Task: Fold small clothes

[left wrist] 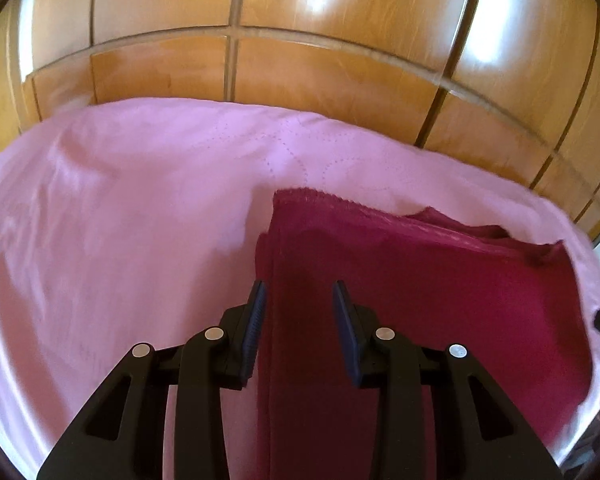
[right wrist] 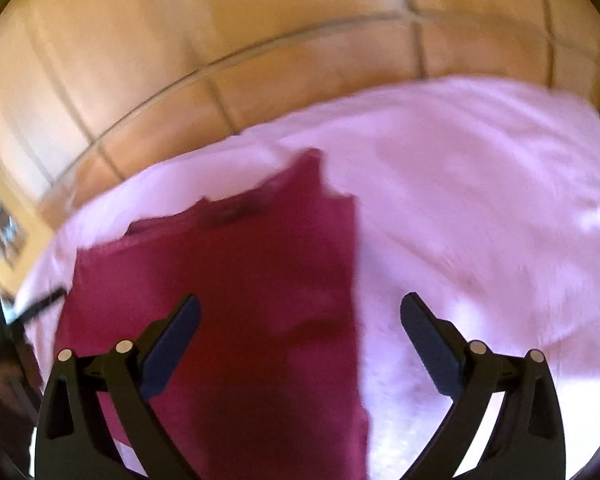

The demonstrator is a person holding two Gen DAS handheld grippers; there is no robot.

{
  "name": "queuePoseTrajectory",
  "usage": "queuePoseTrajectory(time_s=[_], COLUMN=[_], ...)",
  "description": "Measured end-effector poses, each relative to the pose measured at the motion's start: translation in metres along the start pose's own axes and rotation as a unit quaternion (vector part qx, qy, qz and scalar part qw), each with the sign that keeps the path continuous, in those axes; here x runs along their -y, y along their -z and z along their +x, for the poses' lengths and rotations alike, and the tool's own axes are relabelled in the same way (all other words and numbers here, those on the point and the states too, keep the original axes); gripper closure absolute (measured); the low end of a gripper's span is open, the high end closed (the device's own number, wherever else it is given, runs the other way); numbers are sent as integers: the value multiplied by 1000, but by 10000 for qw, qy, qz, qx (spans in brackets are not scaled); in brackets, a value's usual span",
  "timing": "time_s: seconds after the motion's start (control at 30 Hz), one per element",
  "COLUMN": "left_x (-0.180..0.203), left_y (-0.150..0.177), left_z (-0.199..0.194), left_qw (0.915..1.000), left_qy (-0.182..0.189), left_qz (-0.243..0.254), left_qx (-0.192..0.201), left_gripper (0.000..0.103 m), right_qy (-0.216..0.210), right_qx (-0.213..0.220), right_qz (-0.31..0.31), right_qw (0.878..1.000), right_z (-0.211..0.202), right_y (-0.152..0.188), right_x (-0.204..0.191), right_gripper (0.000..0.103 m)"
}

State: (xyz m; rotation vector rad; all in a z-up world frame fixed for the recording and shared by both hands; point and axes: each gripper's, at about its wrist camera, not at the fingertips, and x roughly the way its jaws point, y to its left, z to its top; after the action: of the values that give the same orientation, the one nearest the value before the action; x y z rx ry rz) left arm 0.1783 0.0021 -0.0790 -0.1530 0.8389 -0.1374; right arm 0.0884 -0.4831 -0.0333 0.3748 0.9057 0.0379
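A dark red cloth (left wrist: 420,300) lies on a pink quilted bedspread (left wrist: 120,220), and no container of any kind shows in either view. The cloth is folded: its near part lies flat and smooth, while along its far edge several layers show stacked, with a small zigzag trim on the top one and a crumpled corner at the right. In the left wrist view the left gripper (left wrist: 300,304) hangs over the cloth's left edge with its jaws partly apart and nothing pressed between them; whether the pads touch the fabric cannot be told. In the right wrist view the right gripper (right wrist: 300,320) has its jaws spread wide, straddling the cloth's right edge, one finger over the red cloth (right wrist: 240,300) and the other over the bedspread (right wrist: 480,200), gripping nothing. Behind the bed stands a glossy wooden wardrobe (left wrist: 320,60) with panelled doors. The right wrist view is blurred, so the folds there are hard to read, and the cloth's near end is cut off behind the gripper bodies in both views.
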Motion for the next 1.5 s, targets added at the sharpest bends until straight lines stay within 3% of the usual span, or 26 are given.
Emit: queuePoseTrajectory(time_s=[0.03, 0.1, 0.13, 0.23, 0.27, 0.3, 0.33, 0.4, 0.6, 0.77, 0.97, 1.1, 1.17, 1.23, 1.3, 1.37, 1.5], left_x=[-1, 0, 2, 4, 3, 4, 3, 2, -11, -20, -31, -55, -68, -81, -91, -98, -101], left_y=[6, 20, 27, 44, 50, 53, 56, 59, 58, 58, 58, 57, 56, 54, 50, 45, 35], left_z=[-7, -18, -22, -29, -29, -29, -28, -25, -21, -23, -28, -41, -46, -52, -58, -65, -74], left_qw=[10000, 9997, 9994, 9987, 9984, 9982, 9979, 9975, 9928, 9890, 9834, 9766, 9724, 9679, 9629, 9574, 9448], left_qy=[71, 247, 333, 504, 558, 578, 623, 670, 1059, 1297, 1553, 1698, 1788, 1861, 1959, 2094, 2503], left_qz=[-32, -70, -58, -21, -30, -43, -54, -86, -451, -615, -851, -1279, -1467, -1667, -1841, -1986, -2112], left_qx=[25, 39, 10, -71, -123, -143, -179, -228, -332, -362, -390, -336, -320, -287, -223, -123, -68], left_gripper=[69, 69, 69, 69, 69, 69, 69, 69, 69, 69, 69, 69, 69, 69, 67, 55, 53], right_qy=[-93, -451, -703, -875, -970, -995, -947, -888, -1351, -1867, -2162, -1961, -2041, -2294, -2680, -3048, -3300], right_qx=[-147, -503, -757, -862, -911, -963, -999, -978, -702, -652, -1035, -1440, -1626, -1741, -1720, -1693, -1377], right_qz=[187, 569, 732, 608, 623, 620, 548, 307, -297, -931, -1717, -2132, -2249, -2295, -2274, -2093, -1709], right_qw=[9997, 9961, 9919, 9906, 9891, 9884, 9890, 9908, 9879, 9758, 9556, 9463, 9388, 9297, 9203, 9136, 9181], right_z=[4, 15, 23, 25, 24, 23, 21, 15, -19, -27, 16, 57, 70, 73, 62, 47, 16], right_y=[1, 6, 13, 21, 22, 22, 21, 16, -10, -21, -4, 25, 39, 49, 51, 46, 31], right_x=[9, 22, 26, 19, 17, 13, 7, -9, -81, -167, -283, -322, -333, -335, -324, -303, -257], right_gripper=[13, 34, 36, 41, 48, 65, 71, 76, 78, 80, 81, 81, 78, 52, 44, 43, 43])
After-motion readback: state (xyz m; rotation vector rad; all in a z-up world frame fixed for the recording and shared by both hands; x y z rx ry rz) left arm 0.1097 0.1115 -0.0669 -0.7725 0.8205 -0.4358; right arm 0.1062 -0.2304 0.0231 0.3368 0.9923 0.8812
